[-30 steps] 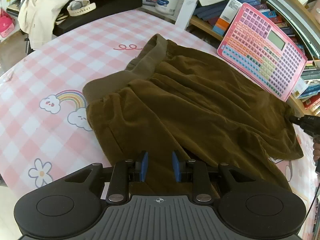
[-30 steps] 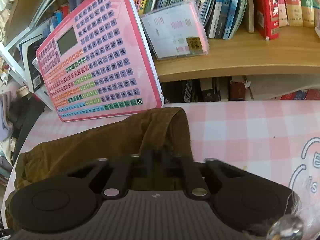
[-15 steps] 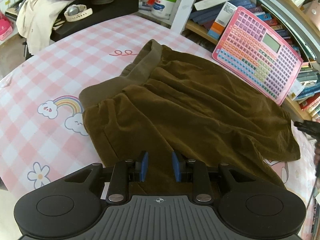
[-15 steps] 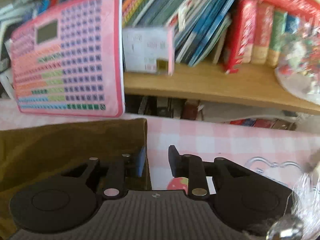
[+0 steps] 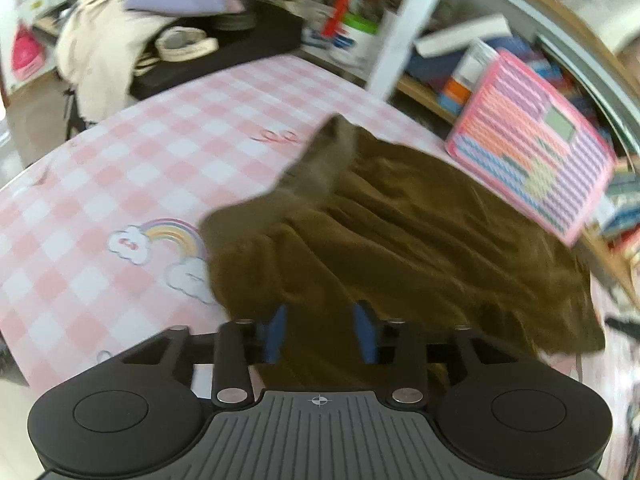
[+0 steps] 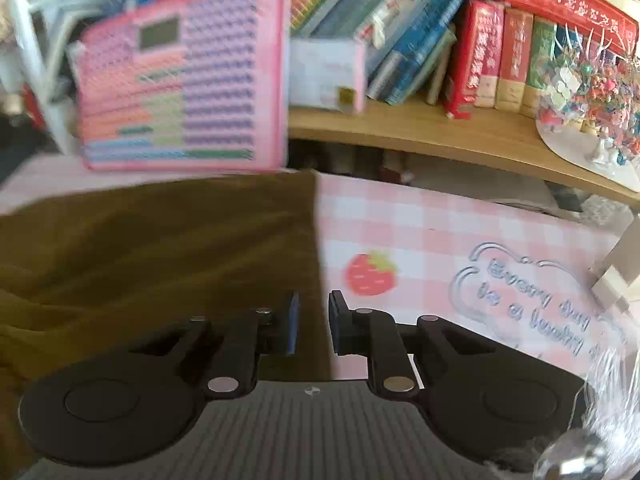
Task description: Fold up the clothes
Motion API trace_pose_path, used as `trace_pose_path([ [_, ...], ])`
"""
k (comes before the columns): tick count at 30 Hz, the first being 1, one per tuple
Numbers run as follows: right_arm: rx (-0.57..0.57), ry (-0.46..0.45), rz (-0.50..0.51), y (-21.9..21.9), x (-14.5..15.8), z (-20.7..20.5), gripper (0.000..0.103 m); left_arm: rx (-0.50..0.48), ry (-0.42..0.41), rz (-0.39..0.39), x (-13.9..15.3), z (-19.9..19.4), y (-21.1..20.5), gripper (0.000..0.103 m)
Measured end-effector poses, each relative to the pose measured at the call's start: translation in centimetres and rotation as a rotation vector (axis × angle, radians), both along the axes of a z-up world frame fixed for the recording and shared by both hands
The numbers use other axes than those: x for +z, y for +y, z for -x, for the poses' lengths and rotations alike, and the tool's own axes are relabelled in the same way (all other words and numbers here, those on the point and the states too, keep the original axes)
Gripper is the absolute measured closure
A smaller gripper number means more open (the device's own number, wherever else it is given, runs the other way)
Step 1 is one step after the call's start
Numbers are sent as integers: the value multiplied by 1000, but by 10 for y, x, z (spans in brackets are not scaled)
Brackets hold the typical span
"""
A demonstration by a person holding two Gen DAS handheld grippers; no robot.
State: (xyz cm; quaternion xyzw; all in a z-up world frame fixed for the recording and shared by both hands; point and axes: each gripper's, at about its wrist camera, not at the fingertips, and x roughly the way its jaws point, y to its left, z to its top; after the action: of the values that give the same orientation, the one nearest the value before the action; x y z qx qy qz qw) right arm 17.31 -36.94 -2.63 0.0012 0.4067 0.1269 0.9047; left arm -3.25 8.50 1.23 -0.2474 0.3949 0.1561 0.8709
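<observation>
Garment: brown shorts (image 5: 420, 240) are lying rumpled on the pink checked desk (image 5: 120, 168).
Left gripper (image 5: 320, 332): jaws are standing released over the fabric at 6 o'clock.
Right gripper (image 6: 313, 322): jaws are gaping empty at the hem's edge.
Toy keyboard (image 6: 180, 80): leaning at 11 o'clock.

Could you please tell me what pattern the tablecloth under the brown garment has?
The tablecloth is pink-and-white checked with cartoon prints; it shows best in the left wrist view.
</observation>
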Motion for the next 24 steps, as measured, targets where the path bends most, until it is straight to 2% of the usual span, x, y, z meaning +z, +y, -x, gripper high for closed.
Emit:
trace_pose_path([
  [4, -7, 2, -28, 11, 12, 54, 78, 94, -40, 94, -8, 6, 32, 60],
  [10, -67, 52, -23, 21, 17, 148, 75, 268, -95, 314, -34, 10, 81, 56],
  [11, -72, 60, -9, 26, 16, 165, 75, 283, -97, 340, -38, 9, 87, 56],
  [16, -106, 91, 87, 54, 5, 226, 75, 243, -92, 375, -48, -4, 98, 57],
  [19, -156, 107, 108, 64, -1, 251, 75, 245, -118, 437, -54, -6, 105, 64],
  [20, -169, 107, 116, 66, -3, 257, 75, 259, -127, 471, -57, -5, 108, 75],
  [22, -186, 105, 139, 73, -5, 265, 75, 278, -145, 508, -60, 1, 113, 87],
  [24, -203, 103, 161, 79, -7, 273, 75, 274, -155, 508, -59, 9, 119, 90],
])
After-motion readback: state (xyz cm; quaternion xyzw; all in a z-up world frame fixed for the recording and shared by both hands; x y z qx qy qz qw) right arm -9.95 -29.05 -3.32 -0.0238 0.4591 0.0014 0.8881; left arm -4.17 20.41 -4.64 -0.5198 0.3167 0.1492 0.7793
